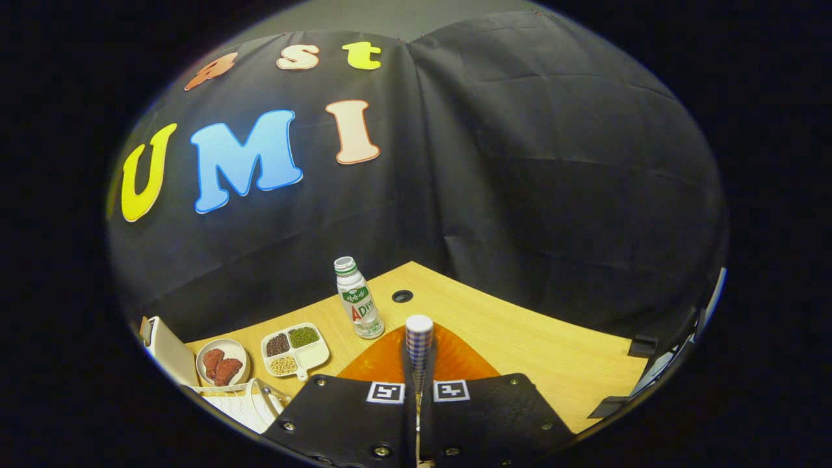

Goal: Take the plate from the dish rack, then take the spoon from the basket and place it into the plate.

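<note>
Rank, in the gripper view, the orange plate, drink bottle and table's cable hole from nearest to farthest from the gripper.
The gripper is shut on the spoon.
1. Orange plate, just ahead, under the fingers.
2. Drink bottle, beyond the plate, slightly left.
3. Cable hole, behind the bottle.

A clear plastic bottle with a white cap and green-and-white label stands upright on the light wooden bench. Near it lie a white three-compartment dish of beans and a round bowl of red meat pieces.
</note>
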A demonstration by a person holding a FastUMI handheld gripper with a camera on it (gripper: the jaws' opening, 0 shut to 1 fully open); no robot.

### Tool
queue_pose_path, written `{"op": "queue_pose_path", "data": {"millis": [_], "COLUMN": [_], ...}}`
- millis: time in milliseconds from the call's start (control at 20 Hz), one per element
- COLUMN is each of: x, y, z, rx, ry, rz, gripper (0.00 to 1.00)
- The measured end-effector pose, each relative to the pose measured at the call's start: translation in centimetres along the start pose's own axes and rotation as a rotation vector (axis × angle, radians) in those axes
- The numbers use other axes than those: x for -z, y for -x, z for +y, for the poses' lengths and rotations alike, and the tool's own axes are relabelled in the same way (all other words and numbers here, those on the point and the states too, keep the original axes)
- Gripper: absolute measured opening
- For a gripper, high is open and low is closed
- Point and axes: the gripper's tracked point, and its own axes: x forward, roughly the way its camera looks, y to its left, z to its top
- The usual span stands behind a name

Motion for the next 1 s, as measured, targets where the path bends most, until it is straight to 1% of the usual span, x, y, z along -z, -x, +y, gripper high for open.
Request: {"op": "queue_pose_path", "data": {"millis": [200, 400, 700, 1000], "x": [-2.8, -3.2, 0.1, 5.9], "y": [4.2, 9.9, 19.5, 27.3], "z": [1.3, 4.4, 11.2, 16.4], "rx": [-0.036, -0.122, -0.319, -0.478], "ry": [0.073, 0.139, 0.253, 0.304], "rz": [-0.055, -0.091, -0.091, -0.058], "gripper": [0.02, 0.02, 0.02, 0.02]}}
